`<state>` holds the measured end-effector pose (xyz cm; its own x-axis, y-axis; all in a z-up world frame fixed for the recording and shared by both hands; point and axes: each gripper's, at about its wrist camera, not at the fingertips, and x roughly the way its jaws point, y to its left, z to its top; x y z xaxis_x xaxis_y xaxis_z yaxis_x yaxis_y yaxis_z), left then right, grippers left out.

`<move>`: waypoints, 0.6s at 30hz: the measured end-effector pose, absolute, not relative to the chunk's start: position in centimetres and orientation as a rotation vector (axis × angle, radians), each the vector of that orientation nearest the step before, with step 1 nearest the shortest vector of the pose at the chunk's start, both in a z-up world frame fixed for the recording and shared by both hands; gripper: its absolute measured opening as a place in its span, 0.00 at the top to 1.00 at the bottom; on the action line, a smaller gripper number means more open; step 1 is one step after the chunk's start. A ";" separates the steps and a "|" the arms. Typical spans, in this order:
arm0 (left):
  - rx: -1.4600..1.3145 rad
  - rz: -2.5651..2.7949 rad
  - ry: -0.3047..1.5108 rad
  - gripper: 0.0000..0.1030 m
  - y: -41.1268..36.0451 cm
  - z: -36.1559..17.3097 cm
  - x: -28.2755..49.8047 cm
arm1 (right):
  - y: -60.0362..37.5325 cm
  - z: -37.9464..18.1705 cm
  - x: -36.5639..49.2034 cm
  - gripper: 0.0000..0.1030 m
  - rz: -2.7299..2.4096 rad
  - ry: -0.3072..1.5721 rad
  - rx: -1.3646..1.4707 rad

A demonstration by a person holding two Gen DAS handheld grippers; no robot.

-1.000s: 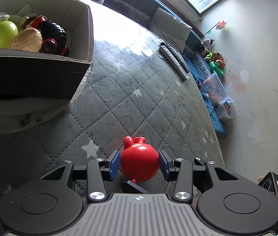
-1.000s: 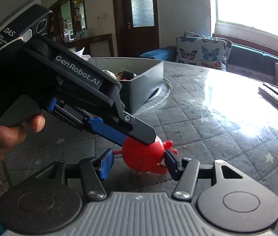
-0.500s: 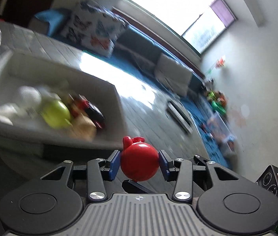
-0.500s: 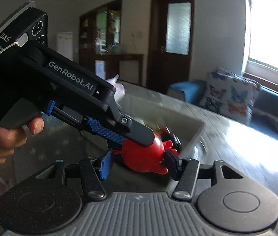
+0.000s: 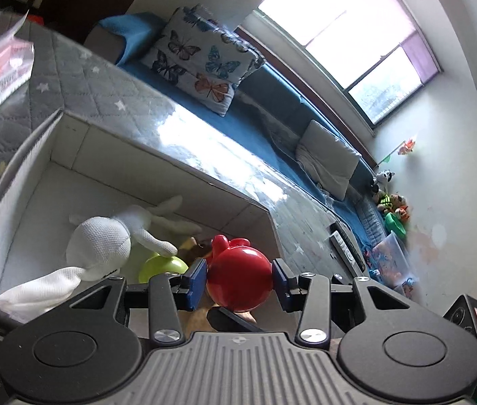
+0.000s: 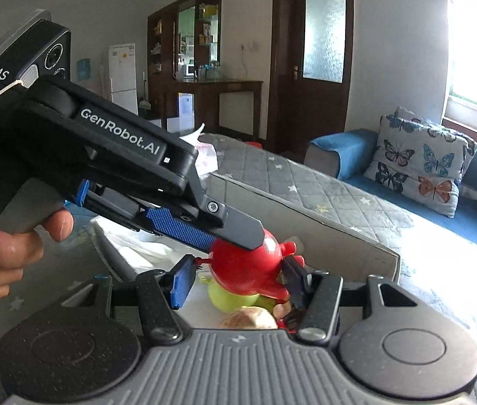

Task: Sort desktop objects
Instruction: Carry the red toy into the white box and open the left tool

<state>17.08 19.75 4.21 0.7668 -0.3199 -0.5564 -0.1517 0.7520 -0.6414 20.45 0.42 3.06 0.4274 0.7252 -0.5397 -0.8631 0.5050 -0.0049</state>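
Observation:
My left gripper (image 5: 238, 281) is shut on a round red toy figure (image 5: 238, 280), its blue pads pressing both sides. The toy hangs over the open grey box (image 5: 171, 162). Inside the box lie a white plush doll (image 5: 100, 239), a green ball (image 5: 161, 266) and a tan ball (image 6: 248, 317). In the right wrist view the red toy (image 6: 245, 266) sits between the fingers of my right gripper (image 6: 236, 280), which stands open with a gap at its left pad. The left gripper's body crosses that view from the upper left.
A hand (image 6: 2, 256) holds the left gripper's handle. The box stands on a table with a grey quilted cover (image 5: 103, 94). A plastic bag (image 5: 2, 74) lies at its far end. Remote controls (image 5: 343, 246) lie to the right. A butterfly pillow (image 6: 420, 162) rests on the blue sofa.
Both grippers have risen from the table and moved across to the box, the left one carrying the red toy. The toy now hangs over the box's inside.

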 end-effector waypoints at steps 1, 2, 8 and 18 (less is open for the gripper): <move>-0.723 -0.096 0.707 0.56 19.7 4.1 17.1 | 0.4 2.8 20.7 0.45 1.009 0.523 -0.301; -0.714 -0.090 0.707 0.56 19.7 4.1 17.0 | 0.5 2.5 20.9 0.45 1.007 0.530 -0.301; -0.660 -0.055 0.706 0.56 19.3 4.2 16.6 | 0.4 1.4 20.8 0.44 0.995 0.542 -0.330; -0.569 0.002 0.703 0.56 18.8 4.2 15.9 | 0.8 1.3 20.5 0.43 0.981 0.543 -0.326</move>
<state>15.86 18.76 4.18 0.7694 -0.1851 -0.6113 -0.1884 0.8487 -0.4941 20.48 0.78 1.32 0.4398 0.6936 -0.5705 -0.8515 0.5239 -0.0195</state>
